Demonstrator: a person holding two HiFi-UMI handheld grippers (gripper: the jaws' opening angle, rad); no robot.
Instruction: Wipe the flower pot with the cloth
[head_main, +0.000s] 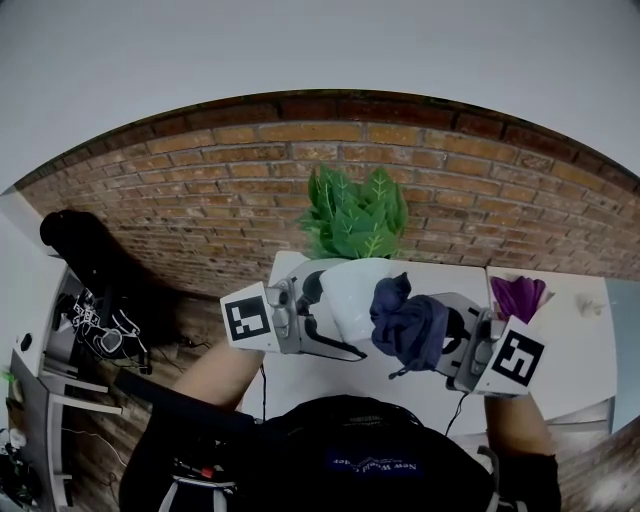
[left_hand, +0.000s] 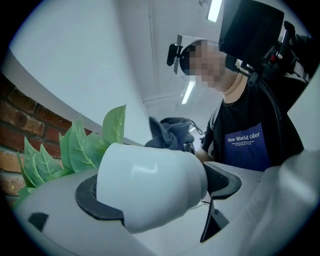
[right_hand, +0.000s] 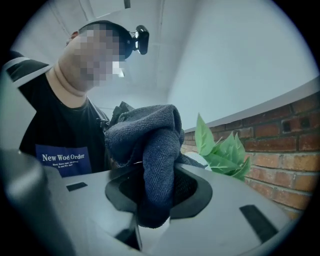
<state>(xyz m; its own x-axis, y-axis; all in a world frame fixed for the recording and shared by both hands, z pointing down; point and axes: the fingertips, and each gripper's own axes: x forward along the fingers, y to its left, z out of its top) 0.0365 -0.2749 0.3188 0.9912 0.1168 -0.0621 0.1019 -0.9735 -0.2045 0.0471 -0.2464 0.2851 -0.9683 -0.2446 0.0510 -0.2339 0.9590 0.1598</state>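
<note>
A white table (head_main: 570, 345) stands against a red-brown brick wall (head_main: 200, 180), which runs behind it and well out to either side. On the table's far right part lies a purple flower (head_main: 517, 296), and just right of that, near the table's right edge, a small pale object (head_main: 590, 305) too small to identify. Left of the table, a black bundle (head_main: 75, 240) sits by the wall, with a tangle of black gear and cables (head_main: 100, 330) below it. Farther left of the table is a pale frame (head_main: 50, 400). At the table's near edge a black T-shirt (head_main: 330, 455) fills the view.
</note>
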